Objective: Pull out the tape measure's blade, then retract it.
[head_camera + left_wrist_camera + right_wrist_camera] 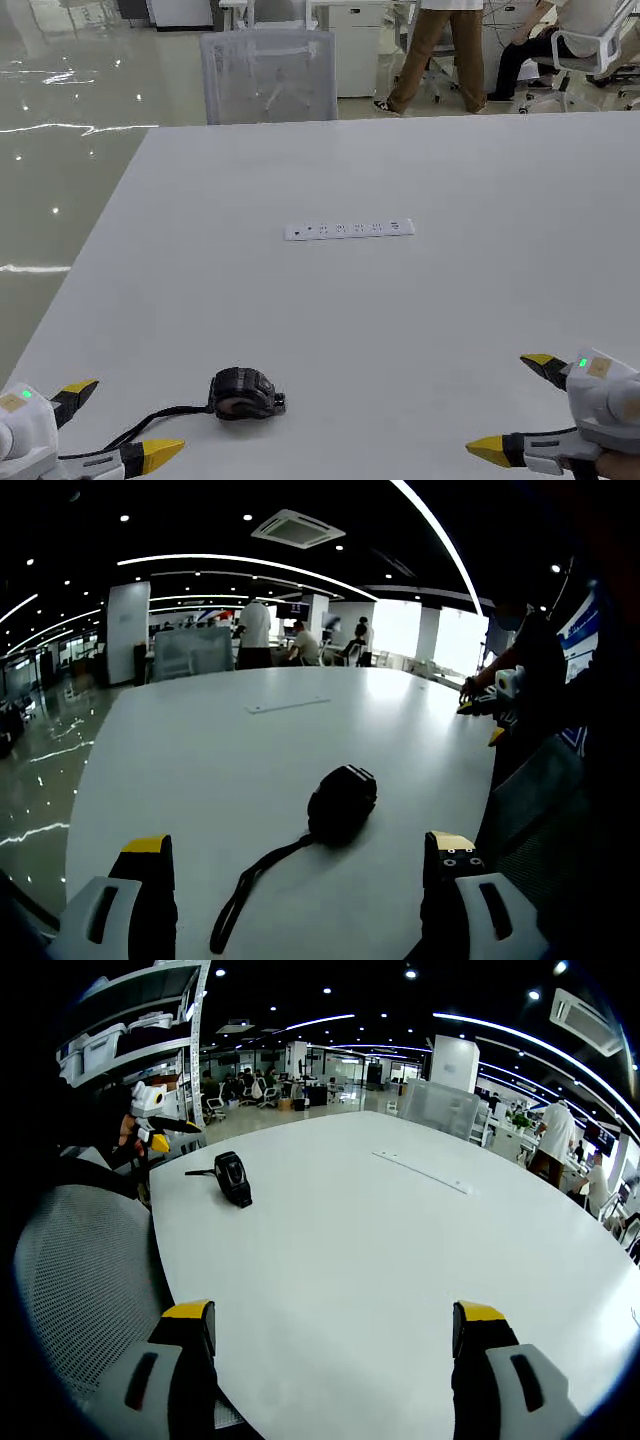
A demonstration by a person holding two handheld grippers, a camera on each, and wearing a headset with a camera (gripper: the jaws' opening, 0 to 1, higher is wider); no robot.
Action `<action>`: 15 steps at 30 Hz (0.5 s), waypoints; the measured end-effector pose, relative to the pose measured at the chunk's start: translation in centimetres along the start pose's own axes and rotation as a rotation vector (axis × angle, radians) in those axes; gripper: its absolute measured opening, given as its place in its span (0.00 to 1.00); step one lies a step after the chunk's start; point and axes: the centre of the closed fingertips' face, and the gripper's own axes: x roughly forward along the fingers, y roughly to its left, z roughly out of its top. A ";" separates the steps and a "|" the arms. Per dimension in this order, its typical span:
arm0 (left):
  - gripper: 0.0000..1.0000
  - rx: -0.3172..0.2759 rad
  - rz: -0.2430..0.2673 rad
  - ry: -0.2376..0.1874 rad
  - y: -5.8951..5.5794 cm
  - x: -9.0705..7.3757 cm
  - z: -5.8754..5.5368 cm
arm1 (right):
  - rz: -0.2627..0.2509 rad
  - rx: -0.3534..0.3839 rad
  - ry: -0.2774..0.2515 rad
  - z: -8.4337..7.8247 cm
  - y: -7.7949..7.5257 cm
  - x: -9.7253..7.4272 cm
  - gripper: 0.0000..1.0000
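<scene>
**Both grippers open and empty, tape measure lying near the table's front edge**

In the head view the tape measure point(245, 393) lies in the lower left of the frame on the white table point(420, 320), close to the near edge. It is a dark, rounded case resting on its side, with its blade not yet drawn out. A black strap point(150, 424) runs from the case toward the lower left corner.

The left gripper point(131, 417) sits in that corner. Its yellow-tipped jaws are spread wide and hold nothing. The strap's end lies between them, and whether it touches either jaw cannot be told. The case itself is just beyond the jaw tips and apart from them. In the left gripper view the case lies ahead at centre frame, between the lines of the two jaws, and the strap curls back toward the lower left.

The right gripper point(502, 403) is in the lower right corner of the head view, well apart from the tape measure. Its jaws also stand wide open with nothing between them. In the right gripper view the case appears small in the upper left, with bare tabletop ahead of the jaws.

A white power strip point(348, 229) lies flat near the middle of the table. A grey mesh chair point(268, 75) stands at the far edge, at top centre. People point(440, 50) are on the glossy floor at upper right.
</scene>
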 end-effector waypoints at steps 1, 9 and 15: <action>1.00 0.007 -0.003 -0.005 0.1 -0.3 0.0 | 0.001 0.004 0.009 -0.6 0.1 -0.5 0.98; 1.00 0.082 -0.035 0.048 -0.8 -1.3 -0.8 | -0.026 0.017 0.014 -2.0 -0.7 -3.2 1.00; 1.00 0.020 -0.018 -0.001 -0.2 -1.6 -0.4 | -0.034 0.022 0.010 -1.1 -1.2 -3.9 1.00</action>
